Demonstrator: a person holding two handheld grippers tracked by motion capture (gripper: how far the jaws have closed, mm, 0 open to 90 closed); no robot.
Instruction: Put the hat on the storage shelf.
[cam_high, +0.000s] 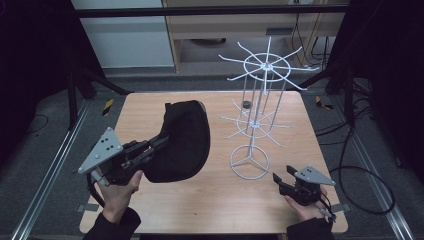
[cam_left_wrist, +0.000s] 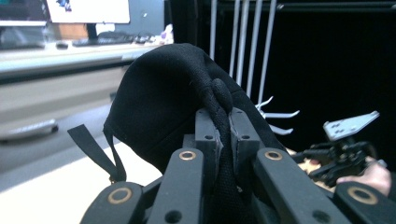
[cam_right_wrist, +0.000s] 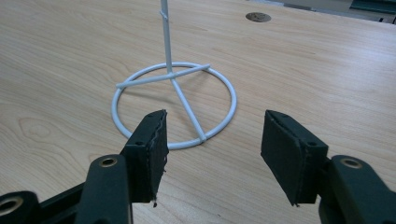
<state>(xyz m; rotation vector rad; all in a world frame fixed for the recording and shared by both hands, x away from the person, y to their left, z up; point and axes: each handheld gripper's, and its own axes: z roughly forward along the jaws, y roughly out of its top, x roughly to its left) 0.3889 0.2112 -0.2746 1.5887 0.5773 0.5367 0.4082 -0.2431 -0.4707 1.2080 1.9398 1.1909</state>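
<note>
Black cap (cam_high: 182, 140) hides L tongs (cam_high: 161, 142) tips

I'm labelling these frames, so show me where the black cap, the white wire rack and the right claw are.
black cap (cam_high: 182, 142), high view, on its crown.
white wire rack (cam_high: 249, 162), high view, on its ring base.
right claw (cam_right_wrist: 212, 144), right gripper view, midway between its open fingertips.

The white wire rack (cam_high: 256, 120) stands at the table's (cam_high: 210, 210) two o'clock, its arms blocking passage; the black cap (cam_high: 182, 142) fills nine o'clock; bare wood lies open at six o'clock.
</note>
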